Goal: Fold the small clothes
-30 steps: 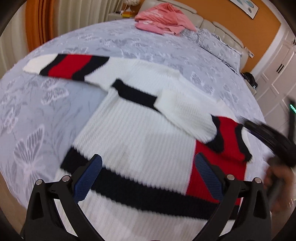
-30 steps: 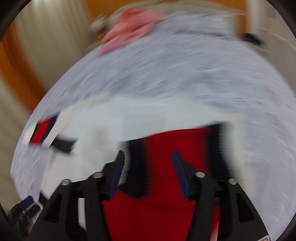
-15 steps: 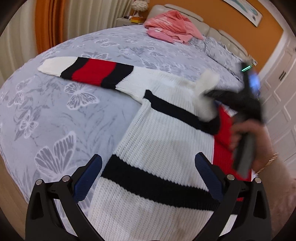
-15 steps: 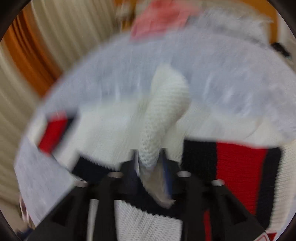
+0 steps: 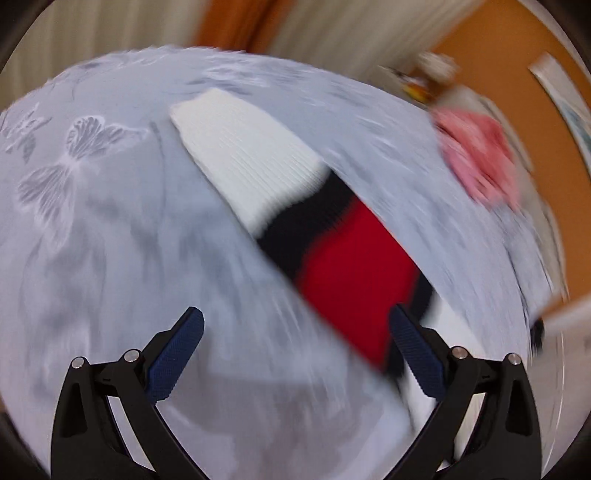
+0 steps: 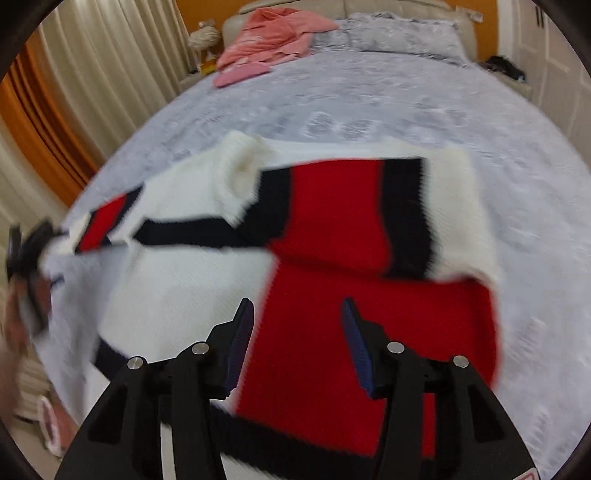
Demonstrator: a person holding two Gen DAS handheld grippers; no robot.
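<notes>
Currently the left claw (image 5: 295, 354) gapes over the outstretched sleeve (image 5: 295, 206) on the bed (image 5: 110, 240). Right claw (image 6: 297, 343), also released, hovers above the sweater (image 6: 332, 314), gripping nothing.

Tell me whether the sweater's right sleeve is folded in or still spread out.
Folded in. In the right wrist view, the right sleeve lies across the sweater body, its red band over the chest, while the left sleeve still stretches out on the bedspread.

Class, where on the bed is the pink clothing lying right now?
In the right wrist view, the pink clothing lies at the far left of the bed, by the headboard and left of the grey pillows, well beyond the striped sweater.
</notes>
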